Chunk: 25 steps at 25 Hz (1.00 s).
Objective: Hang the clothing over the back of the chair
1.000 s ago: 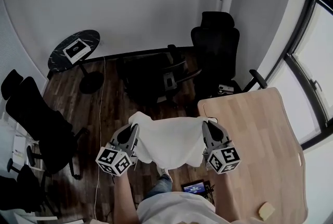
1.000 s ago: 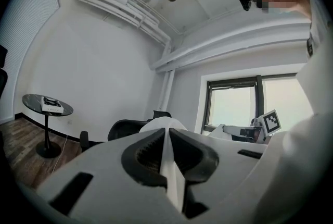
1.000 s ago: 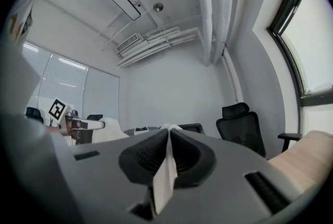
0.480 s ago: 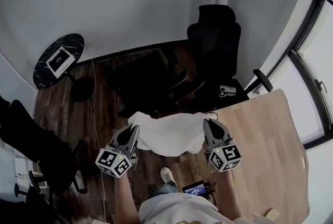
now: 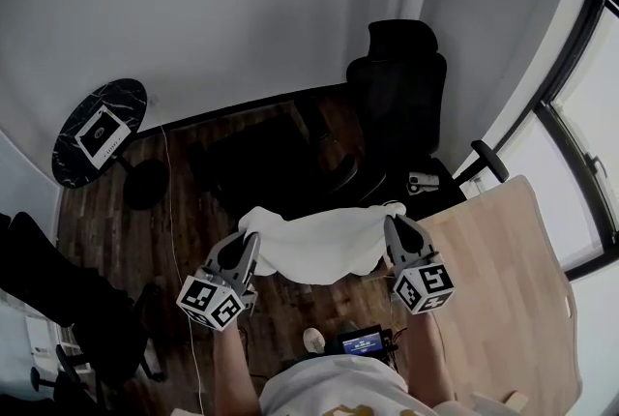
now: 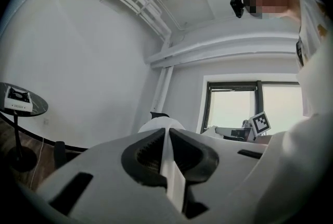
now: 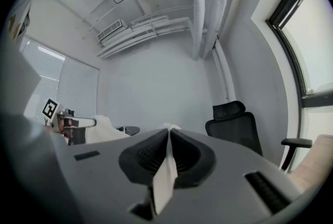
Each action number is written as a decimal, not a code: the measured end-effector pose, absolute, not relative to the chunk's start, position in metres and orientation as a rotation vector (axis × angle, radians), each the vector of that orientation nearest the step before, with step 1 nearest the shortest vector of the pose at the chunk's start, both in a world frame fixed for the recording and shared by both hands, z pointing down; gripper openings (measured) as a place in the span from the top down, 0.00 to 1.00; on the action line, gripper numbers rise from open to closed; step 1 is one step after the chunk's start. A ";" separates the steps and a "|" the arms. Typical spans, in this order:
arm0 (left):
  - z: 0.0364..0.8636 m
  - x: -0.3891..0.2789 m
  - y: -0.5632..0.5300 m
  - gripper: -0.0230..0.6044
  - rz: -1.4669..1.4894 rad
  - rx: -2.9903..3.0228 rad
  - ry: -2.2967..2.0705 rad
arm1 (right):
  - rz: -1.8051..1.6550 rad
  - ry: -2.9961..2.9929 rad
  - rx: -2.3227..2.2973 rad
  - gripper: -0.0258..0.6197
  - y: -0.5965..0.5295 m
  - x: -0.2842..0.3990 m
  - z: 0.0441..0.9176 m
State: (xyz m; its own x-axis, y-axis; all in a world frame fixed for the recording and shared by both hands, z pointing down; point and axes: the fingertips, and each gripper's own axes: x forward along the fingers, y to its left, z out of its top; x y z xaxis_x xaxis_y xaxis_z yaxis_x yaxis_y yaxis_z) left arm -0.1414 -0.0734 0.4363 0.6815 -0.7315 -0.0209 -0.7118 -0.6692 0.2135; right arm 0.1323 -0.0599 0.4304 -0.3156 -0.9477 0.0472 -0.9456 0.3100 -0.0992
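Left gripper (image 5: 250, 238) and right gripper (image 5: 395, 222) are each pinched nearly closed on an upper edge of the white fabric garment (image 5: 324, 248). I hold it stretched between them, sagging above the dark wooden plank floor (image 5: 174, 211). Far ahead stands the black high-backed office chair (image 5: 398, 85). The pale wooden table (image 5: 503, 288) lies to the right, and the round black marble side table (image 5: 97, 129) is far left by the grey wall (image 5: 242, 8). Compared with a second ago, the side table sits further left in my head view, and both grips are unchanged.
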 end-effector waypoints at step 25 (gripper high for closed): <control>0.433 -0.150 -0.122 0.91 -0.213 2.641 -1.267 | -0.209 2.485 -1.750 0.93 -0.104 0.140 0.421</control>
State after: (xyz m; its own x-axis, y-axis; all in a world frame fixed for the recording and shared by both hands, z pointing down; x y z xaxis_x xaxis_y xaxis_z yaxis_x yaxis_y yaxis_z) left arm -0.1499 -0.1225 0.4329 0.6215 -0.7823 -0.0413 -0.7528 -0.6110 0.2449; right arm 0.1401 -0.1040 0.4214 -0.3369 -0.9415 0.0013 -0.9286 0.3320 -0.1658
